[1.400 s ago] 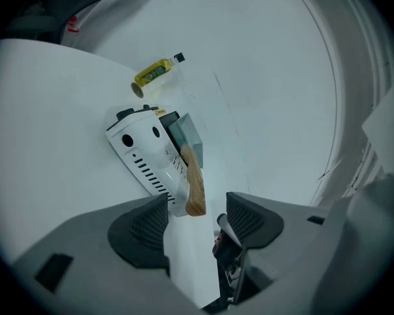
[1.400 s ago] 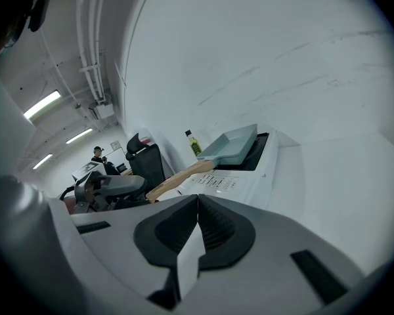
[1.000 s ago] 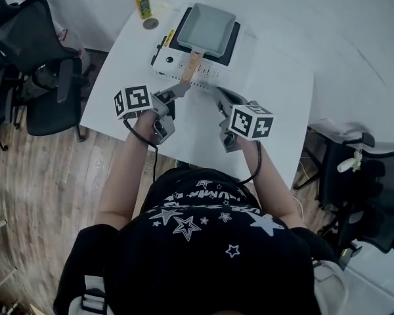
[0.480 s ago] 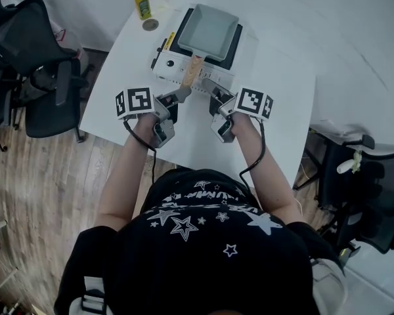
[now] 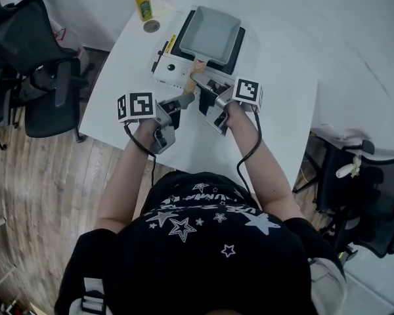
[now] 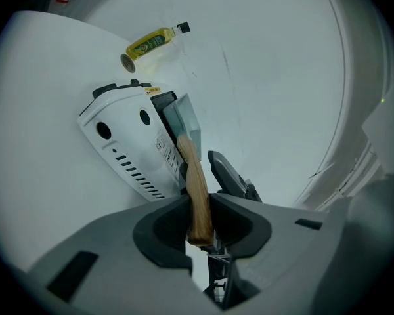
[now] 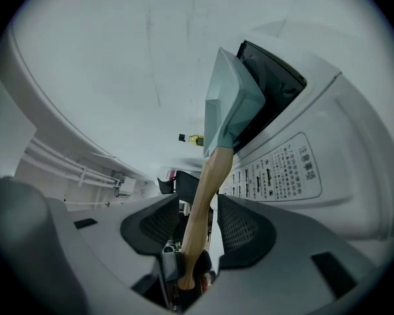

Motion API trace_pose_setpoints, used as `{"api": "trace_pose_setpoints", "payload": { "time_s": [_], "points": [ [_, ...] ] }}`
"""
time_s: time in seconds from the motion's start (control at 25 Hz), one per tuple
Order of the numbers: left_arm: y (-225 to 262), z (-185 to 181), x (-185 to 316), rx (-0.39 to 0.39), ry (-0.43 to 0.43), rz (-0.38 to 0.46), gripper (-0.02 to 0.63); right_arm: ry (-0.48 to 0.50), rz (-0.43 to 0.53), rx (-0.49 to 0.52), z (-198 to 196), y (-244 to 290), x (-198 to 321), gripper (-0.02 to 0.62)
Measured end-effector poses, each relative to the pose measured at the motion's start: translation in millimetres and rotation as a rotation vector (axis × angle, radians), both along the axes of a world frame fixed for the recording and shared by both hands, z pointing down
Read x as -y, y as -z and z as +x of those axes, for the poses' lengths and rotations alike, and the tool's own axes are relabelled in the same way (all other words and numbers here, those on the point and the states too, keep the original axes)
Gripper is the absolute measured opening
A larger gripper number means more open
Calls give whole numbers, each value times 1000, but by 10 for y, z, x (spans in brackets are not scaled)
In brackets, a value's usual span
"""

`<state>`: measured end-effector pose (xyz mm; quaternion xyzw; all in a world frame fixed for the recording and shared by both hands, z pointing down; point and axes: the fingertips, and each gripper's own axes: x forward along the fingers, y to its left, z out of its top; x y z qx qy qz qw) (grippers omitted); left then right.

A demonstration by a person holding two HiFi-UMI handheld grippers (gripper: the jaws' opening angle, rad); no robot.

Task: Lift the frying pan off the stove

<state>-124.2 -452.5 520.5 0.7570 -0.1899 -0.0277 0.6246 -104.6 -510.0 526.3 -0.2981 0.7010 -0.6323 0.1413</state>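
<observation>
A grey rectangular frying pan [image 5: 209,31] sits on a white portable stove [image 5: 173,66] at the far side of the white table [image 5: 282,97]. Its wooden handle [image 5: 196,77] points toward me. My left gripper [image 5: 186,98] is closing on the handle's end [image 6: 196,189], and both pads touch the wood. My right gripper [image 5: 206,90] is opening. It straddles the handle [image 7: 200,199] from the right, with a gap on each side. In the right gripper view the pan [image 7: 226,107] tilts up beyond the jaws.
A yellow bottle [image 5: 142,0] and a small round cap [image 5: 151,25] stand at the table's far left corner. Black office chairs flank the table at left [image 5: 36,51] and right [image 5: 368,189]. Wooden floor lies to the left.
My right gripper has swung forward and left from the table's near side to the handle and opened around it. My left gripper has narrowed onto the handle's end.
</observation>
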Motion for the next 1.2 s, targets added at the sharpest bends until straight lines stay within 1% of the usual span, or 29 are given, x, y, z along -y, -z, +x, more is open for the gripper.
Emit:
{"api": "trace_pose_setpoints", "payload": {
  "time_s": [0.08,0.16,0.32,0.48,0.6,0.68,0.76,0.84,1.0,1.08,1.2],
  "points": [
    [6,0,-1,-3,0,-4,97,11,-3,9,-56,-20,38,175],
    [12,-2,-10,-3,3,-5,97,18,-1,12,-96,-36,54,126],
    [17,-16,-1,7,0,-1,95,17,14,32,-108,-46,71,132],
    [5,-32,37,8,2,1,95,34,16,29,-124,-55,111,129],
    [9,-20,54,-5,12,6,95,15,20,64,-109,-68,130,117],
    [37,29,-25,1,14,24,95,6,35,79,-64,-37,49,117],
    [94,101,-193,8,17,46,97,16,65,78,2,39,-116,117],
    [155,138,-326,-8,29,53,97,30,87,73,46,106,-249,120],
    [209,160,-412,-12,40,72,95,46,106,66,83,148,-334,121],
    [261,177,-476,-15,43,83,94,59,134,53,79,237,-390,121],
    [334,182,-494,-35,55,76,94,82,139,38,47,309,-399,121]
  ]
}}
